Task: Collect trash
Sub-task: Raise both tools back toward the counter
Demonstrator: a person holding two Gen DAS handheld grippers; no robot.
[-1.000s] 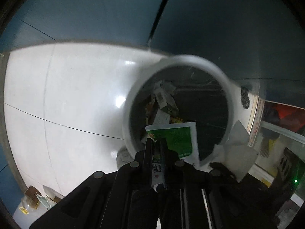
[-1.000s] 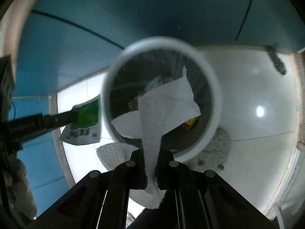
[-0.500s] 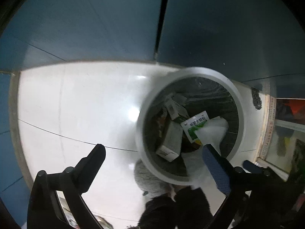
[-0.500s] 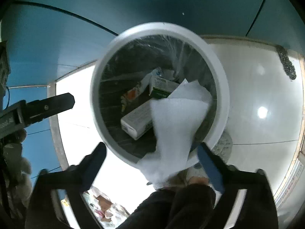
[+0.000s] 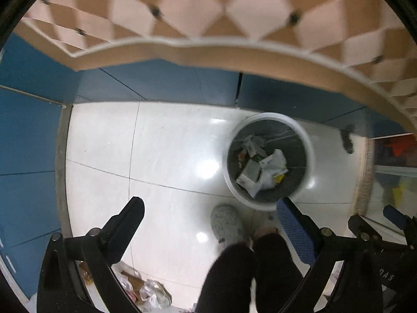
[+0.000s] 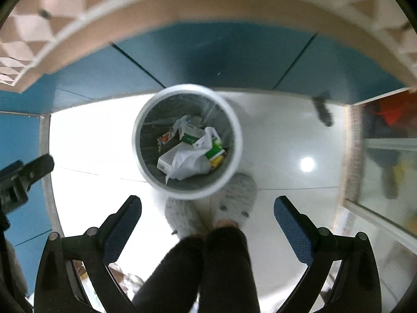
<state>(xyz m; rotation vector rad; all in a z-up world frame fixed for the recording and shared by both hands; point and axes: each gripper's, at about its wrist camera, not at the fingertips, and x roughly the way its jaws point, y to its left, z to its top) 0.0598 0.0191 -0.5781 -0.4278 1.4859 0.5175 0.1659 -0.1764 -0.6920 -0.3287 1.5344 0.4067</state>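
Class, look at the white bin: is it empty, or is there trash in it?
Not empty. The bin holds boxes and a crumpled white tissue.

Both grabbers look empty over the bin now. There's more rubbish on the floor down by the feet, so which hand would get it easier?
Probably the left gripper: the leftover trash pile lies beside its left finger. Both are open and empty.

Bin (image 6: 235, 140) mouth is free from above; slippers (image 6: 234, 198) touch its near side, cabinet (image 6: 208, 54) close behind.
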